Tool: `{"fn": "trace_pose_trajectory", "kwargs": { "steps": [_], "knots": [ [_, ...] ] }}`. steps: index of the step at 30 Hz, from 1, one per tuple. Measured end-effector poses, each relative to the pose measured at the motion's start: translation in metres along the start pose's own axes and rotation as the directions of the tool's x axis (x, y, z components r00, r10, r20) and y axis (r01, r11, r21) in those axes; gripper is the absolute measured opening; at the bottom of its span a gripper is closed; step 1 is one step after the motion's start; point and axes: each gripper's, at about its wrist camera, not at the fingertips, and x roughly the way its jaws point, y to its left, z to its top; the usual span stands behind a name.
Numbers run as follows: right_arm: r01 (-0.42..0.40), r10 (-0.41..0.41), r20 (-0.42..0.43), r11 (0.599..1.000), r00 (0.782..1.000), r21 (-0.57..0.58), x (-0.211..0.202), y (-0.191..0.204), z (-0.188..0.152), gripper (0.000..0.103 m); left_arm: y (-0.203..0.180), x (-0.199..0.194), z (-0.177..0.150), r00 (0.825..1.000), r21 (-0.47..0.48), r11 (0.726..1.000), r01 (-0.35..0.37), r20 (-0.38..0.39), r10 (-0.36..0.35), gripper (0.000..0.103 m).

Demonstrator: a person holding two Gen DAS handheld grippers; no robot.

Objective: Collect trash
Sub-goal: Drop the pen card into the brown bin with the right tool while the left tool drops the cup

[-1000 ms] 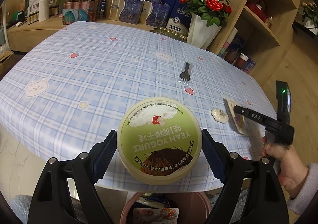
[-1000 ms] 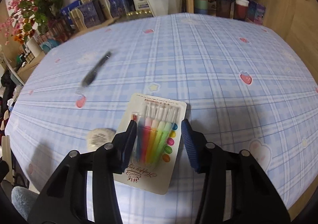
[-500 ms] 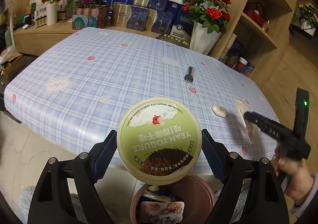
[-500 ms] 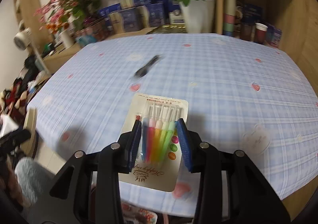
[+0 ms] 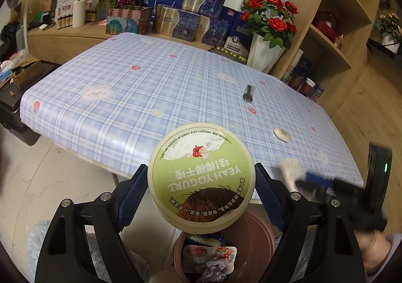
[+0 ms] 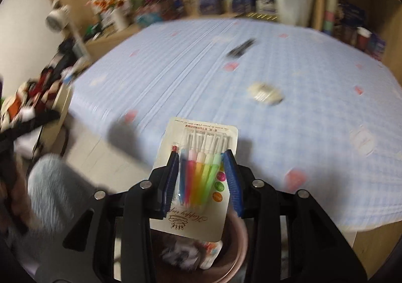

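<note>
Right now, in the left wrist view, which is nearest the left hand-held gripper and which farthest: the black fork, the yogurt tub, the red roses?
1. Yogurt tub: clamped in the left hand-held gripper.
2. Black fork: mid-table, to the right.
3. Red roses: beyond the table's far right edge.

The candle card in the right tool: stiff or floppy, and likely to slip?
The candle card looks fairly stiff: it juts flat past both ends of the right tool without sagging. Probably light, being thin card and blister. The pads clamp only the plastic bubble, so it might pivot or slip over the bin.
</note>
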Motion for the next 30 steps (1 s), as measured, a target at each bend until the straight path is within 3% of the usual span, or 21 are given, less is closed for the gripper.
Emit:
{"fn": "trace_pose_trajectory", "kwargs": {
  "steps": [7, 18, 21, 27, 28, 30],
  "knots": [
    [-0.054, 0.046, -0.155, 0.997, 0.987, -0.05, 0.038, 0.035, -0.057, 0.039, 0.01, -0.003, -0.016, 0.999, 0.008, 1.0, -0.018, -0.03, 0.018, 0.081],
    [-0.121, 0.106, -0.349, 0.992, 0.931, -0.024, 0.078, 0.039, -0.083, 0.041, 0.006, -0.001, -0.034, 0.998, 0.017, 0.999, -0.031, -0.058, 0.032, 0.081],
    [-0.128, 0.121, -0.342, 0.992, 0.932, 0.0, 0.076, 0.036, -0.083, 0.042, 0.004, 0.0, -0.035, 0.998, 0.028, 0.999, -0.03, -0.06, 0.032, 0.081],
    [-0.117, 0.11, -0.259, 0.993, 0.959, -0.009, 0.058, 0.033, -0.079, 0.078, -0.002, 0.003, -0.037, 0.997, 0.035, 0.999, -0.028, -0.07, 0.031, 0.081],
    [-0.103, 0.095, -0.229, 0.994, 0.969, -0.021, 0.052, 0.034, -0.077, 0.086, -0.003, 0.003, -0.037, 0.997, 0.038, 0.999, -0.026, -0.073, 0.029, 0.081],
    [-0.065, 0.058, -0.131, 0.997, 0.99, -0.048, 0.032, 0.035, -0.071, 0.09, -0.004, 0.004, -0.038, 0.997, 0.042, 0.999, -0.021, -0.078, 0.024, 0.081]
  ]
}}
